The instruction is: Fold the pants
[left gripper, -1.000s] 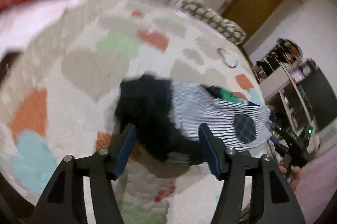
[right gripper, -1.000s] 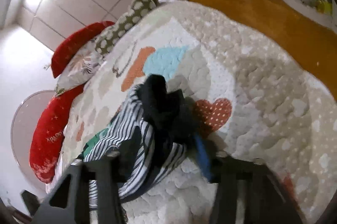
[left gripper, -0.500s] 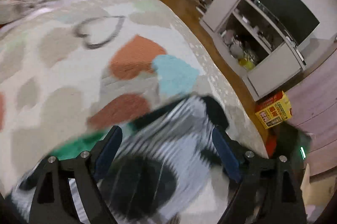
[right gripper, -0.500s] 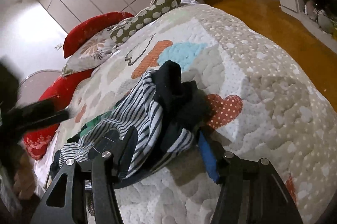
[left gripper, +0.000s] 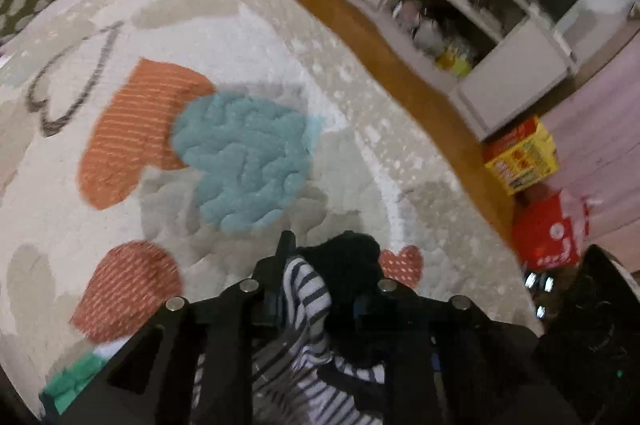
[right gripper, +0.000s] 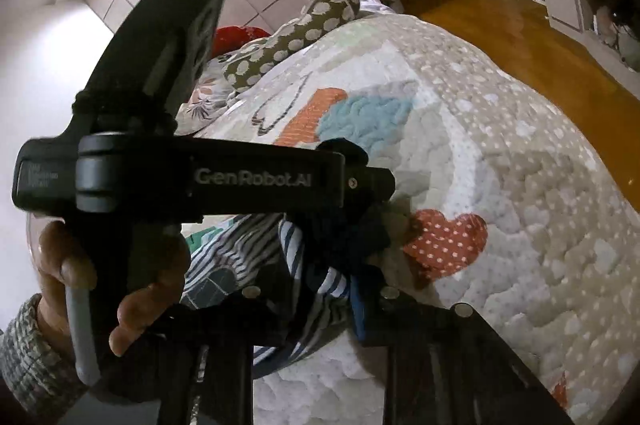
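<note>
The pants (left gripper: pixel 308 301) are navy-and-white striped with dark parts, lying bunched on a quilted bedspread with coloured hearts (left gripper: pixel 240 153). In the left wrist view my left gripper (left gripper: pixel 320 277) has its fingers drawn in around the bunched top of the pants. In the right wrist view the pants (right gripper: pixel 248 249) lie under the left gripper's body (right gripper: pixel 200 181), held by a hand. My right gripper (right gripper: pixel 320 301) sits at the pants' near edge, with striped cloth between its fingers; how firmly it grips is hidden.
Pillows (right gripper: pixel 288 41) lie at the bed's head. A wooden floor (left gripper: pixel 400 65), white shelving with a TV (left gripper: pixel 480 5), and yellow and red boxes (left gripper: pixel 524 161) stand beside the bed. The bed's edge curves near the pants.
My left gripper has swung across the bed onto the pants' bunched end and narrowed around it. It now crosses in front of the right wrist view. The right gripper's fingers have narrowed on the cloth.
</note>
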### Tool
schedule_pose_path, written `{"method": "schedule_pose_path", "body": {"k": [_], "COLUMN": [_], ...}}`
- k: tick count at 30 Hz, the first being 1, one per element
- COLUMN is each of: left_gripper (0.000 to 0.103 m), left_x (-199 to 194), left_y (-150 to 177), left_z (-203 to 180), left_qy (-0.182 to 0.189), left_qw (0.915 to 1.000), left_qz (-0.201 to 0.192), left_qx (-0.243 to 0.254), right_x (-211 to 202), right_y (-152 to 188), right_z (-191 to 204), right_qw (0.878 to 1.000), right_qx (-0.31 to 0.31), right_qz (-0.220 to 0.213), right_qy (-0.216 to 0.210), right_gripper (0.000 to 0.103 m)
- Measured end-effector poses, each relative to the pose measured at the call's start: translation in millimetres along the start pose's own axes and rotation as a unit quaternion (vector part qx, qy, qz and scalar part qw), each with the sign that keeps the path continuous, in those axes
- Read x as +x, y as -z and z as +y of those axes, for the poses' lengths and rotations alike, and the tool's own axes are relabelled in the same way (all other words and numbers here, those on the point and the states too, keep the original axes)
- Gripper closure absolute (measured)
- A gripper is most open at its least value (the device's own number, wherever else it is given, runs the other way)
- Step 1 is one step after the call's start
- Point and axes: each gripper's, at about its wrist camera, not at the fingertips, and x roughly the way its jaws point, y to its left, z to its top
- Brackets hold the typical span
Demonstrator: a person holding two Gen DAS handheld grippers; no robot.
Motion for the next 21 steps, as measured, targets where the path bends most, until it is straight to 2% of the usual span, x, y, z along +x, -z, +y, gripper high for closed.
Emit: {"method": "schedule_pose_path", "body": {"k": [5, 7, 10, 12, 14, 15, 16, 18, 21], "left_gripper": [0.081, 0.081, 0.073, 0.062, 0.039, 0.035, 0.031, 0.031, 0.030], "left_x": [-58, -80, -99, -112, -121, -130, -137, -157, -181], "left_y": [29, 47, 78, 107, 131, 146, 157, 185, 218], "left_z": [28, 50, 84, 111, 128, 139, 145, 159, 158], "left_qy": [0.016, 0.020, 0.017, 0.012, 0.015, 0.017, 0.017, 0.009, -0.025], "left_qw": [0.9964, 0.9919, 0.9810, 0.9694, 0.9570, 0.9472, 0.9410, 0.9252, 0.9141], "left_qz": [-0.070, -0.098, -0.130, -0.145, -0.161, -0.174, -0.183, -0.205, -0.225], "left_qx": [-0.047, -0.079, -0.143, -0.198, -0.241, -0.269, -0.284, -0.319, -0.337], "right_x": [-10, -10, -1, 8, 23, 32, 39, 43, 33], "right_y": [0, 3, 13, 24, 38, 47, 55, 69, 78], "right_z": [37, 61, 96, 115, 130, 137, 143, 152, 163], "right_qw": [0.998, 0.996, 0.990, 0.986, 0.981, 0.978, 0.974, 0.969, 0.962], "right_qx": [-0.053, -0.084, -0.133, -0.157, -0.174, -0.182, -0.191, -0.210, -0.233], "right_qz": [-0.004, 0.000, 0.017, 0.033, 0.062, 0.080, 0.096, 0.111, 0.119], "right_qy": [-0.018, -0.030, -0.047, -0.054, -0.063, -0.068, -0.069, -0.066, -0.072], "right_gripper": [0.080, 0.080, 0.077, 0.075, 0.070, 0.062, 0.053, 0.048, 0.048]}}
